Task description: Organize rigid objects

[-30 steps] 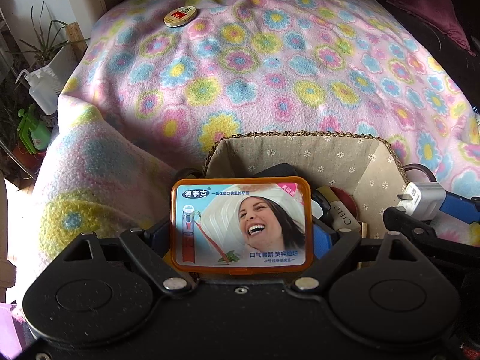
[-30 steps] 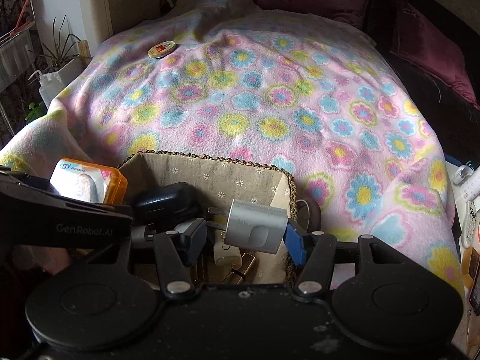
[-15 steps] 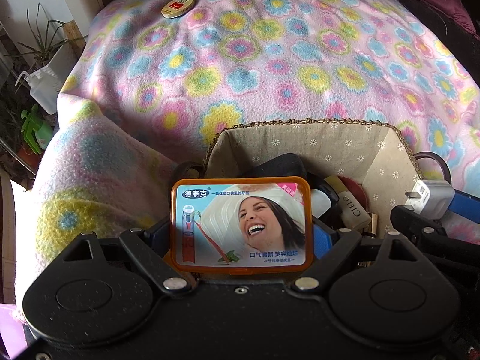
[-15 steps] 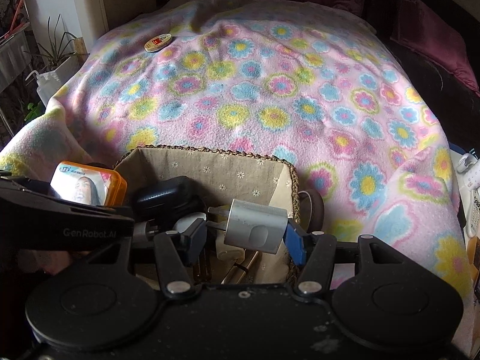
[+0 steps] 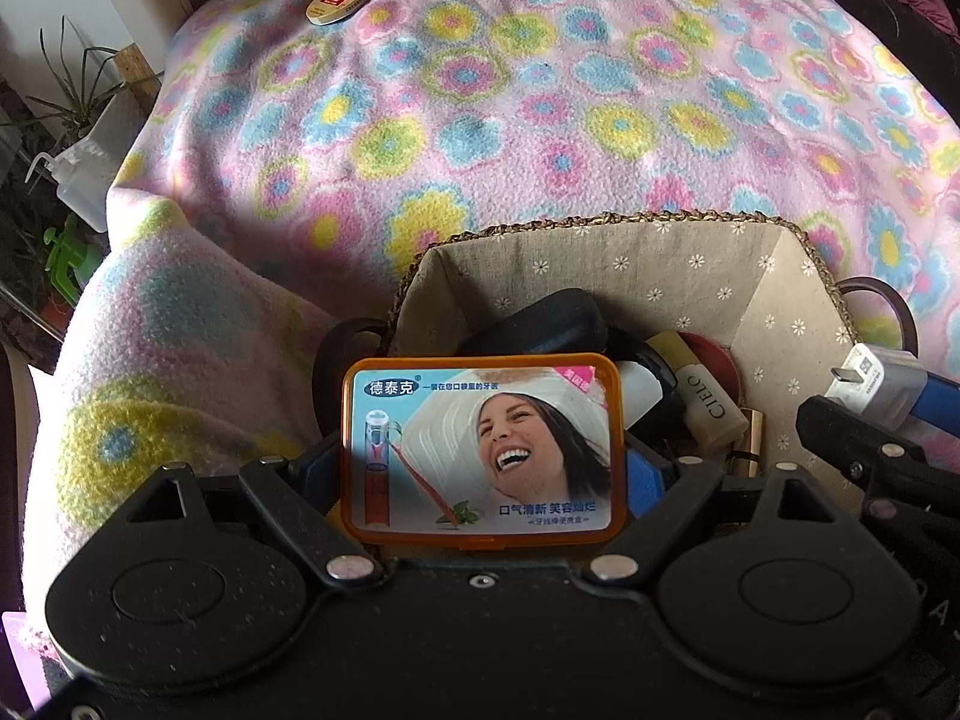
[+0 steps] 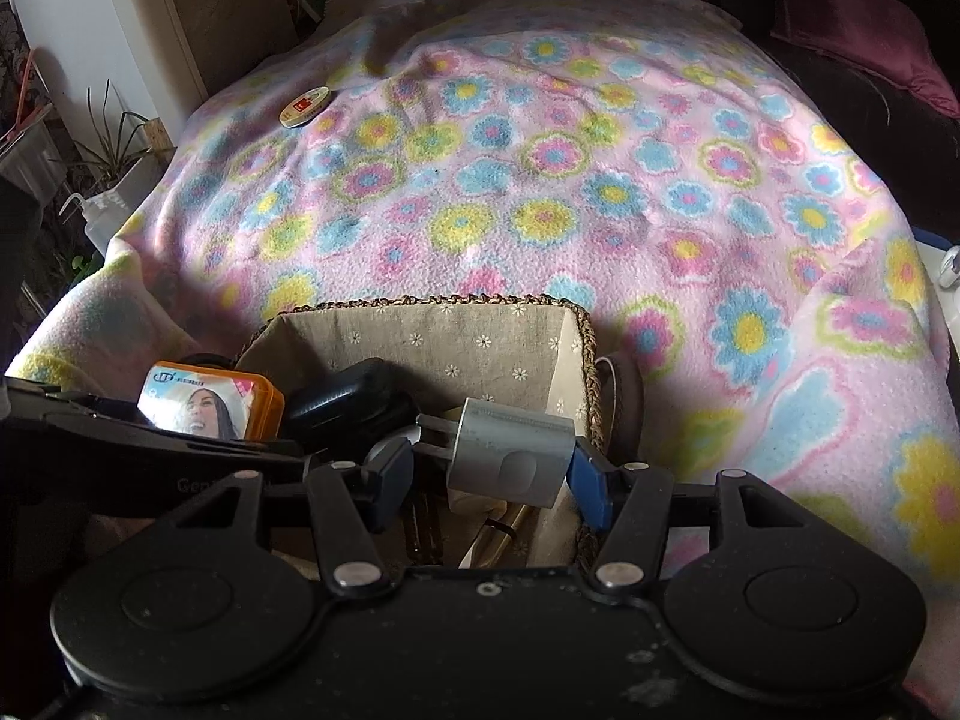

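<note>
A basket (image 5: 606,219) sits on the near part of a blanket (image 5: 540,90) spread over a bed. In the basket lie a case (image 5: 540,324), a tube (image 5: 711,402) to its right and other small things. A floss box (image 5: 480,450) is above the basket's near left side, a plug adapter (image 6: 510,459) above its near right. A round tin (image 5: 338,0) lies far left on the blanket. Potted plants (image 5: 78,102) stand left of the bed.

Black plastic left claw (image 5: 483,468), round housings, silver screws, blue pads; right claw (image 6: 489,477) alike

Orange floss box (image 5: 483,450) and white charger (image 6: 510,459) over basket (image 5: 600,222).
</note>
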